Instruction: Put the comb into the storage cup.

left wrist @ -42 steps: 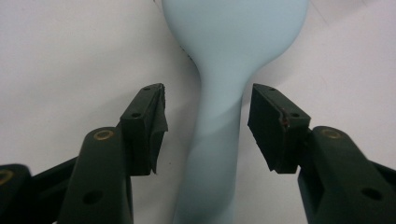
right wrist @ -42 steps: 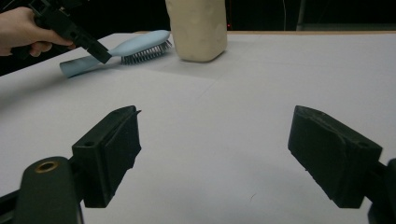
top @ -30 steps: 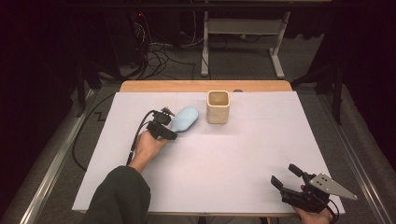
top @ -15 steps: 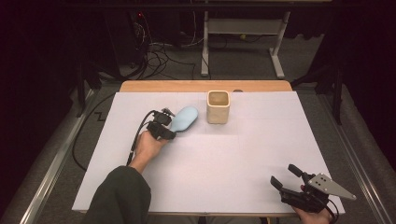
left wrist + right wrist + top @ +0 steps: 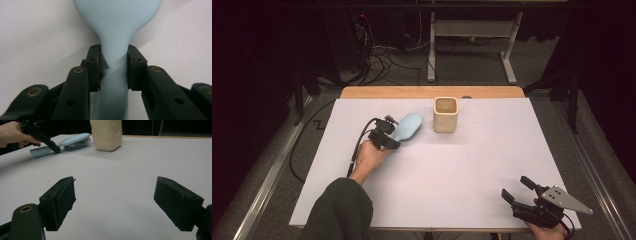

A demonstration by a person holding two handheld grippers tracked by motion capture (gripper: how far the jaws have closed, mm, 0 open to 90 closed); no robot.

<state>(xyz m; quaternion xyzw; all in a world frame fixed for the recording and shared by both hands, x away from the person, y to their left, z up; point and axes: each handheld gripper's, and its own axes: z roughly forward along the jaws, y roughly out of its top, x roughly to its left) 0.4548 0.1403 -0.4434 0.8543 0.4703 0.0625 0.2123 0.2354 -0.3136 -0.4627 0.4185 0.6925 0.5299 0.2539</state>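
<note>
- Pale-blue hairbrush (image 5: 407,127) lies on the white table (image 5: 462,175), left of the cream square cup (image 5: 445,114) and near it; the two are apart; in the right gripper view its bristles (image 5: 77,144) point sideways toward the cup (image 5: 107,133)
- left gripper (image 5: 384,137) sits at the brush's handle end; its fingers (image 5: 93,66) pinch the narrow handle (image 5: 115,72) from both sides, just below where the handle widens into the head
- right gripper (image 5: 524,192) is held at the near right corner of the table, well apart from brush and cup; its fingers (image 5: 60,202) are spread wide over bare table, nothing between them
- compared with the frames a second and half a second ago, little differs; the brush, the cup and both grippers keep the same places; the left gripper's hold on the handle looks unchanged
</note>
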